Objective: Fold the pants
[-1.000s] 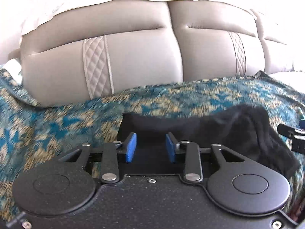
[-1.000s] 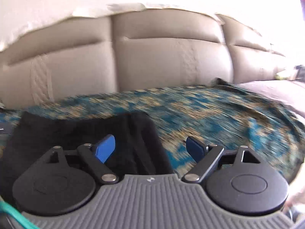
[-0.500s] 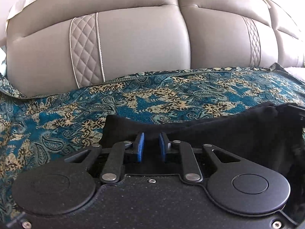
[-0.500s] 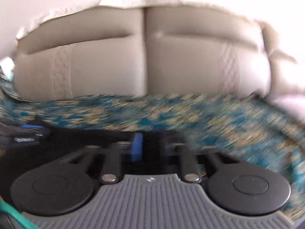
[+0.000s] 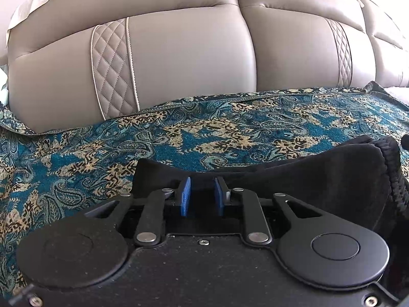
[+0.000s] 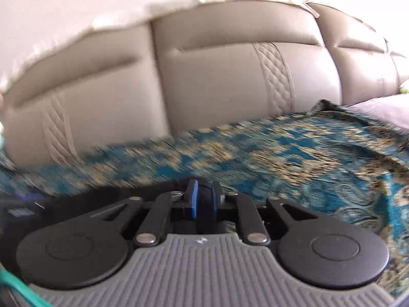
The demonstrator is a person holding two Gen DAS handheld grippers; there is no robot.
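Note:
Black pants [image 5: 306,179] lie on a teal patterned throw [image 5: 230,133] spread over a sofa seat. The elastic waistband [image 5: 393,163] is bunched at the right. My left gripper [image 5: 202,197] sits low at the garment's left end, with its blue pads close together and a fold of black cloth clamped between them. In the blurred right wrist view, my right gripper [image 6: 204,198] holds a strip of the black pants [image 6: 102,199] between narrow blue pads. Its jaws are opening while the cloth still fills the gap.
The grey-beige leather sofa back [image 5: 179,64], with quilted strips, rises just behind the throw. The throw [image 6: 306,158] runs on to the right and wrinkles near its edge. A pale cushion [image 6: 383,107] lies beyond it at the far right.
The left gripper dropped toward the seat and its pads narrowed onto the pants. The right gripper went from wide open to nearly closed on the black cloth while swinging sideways.

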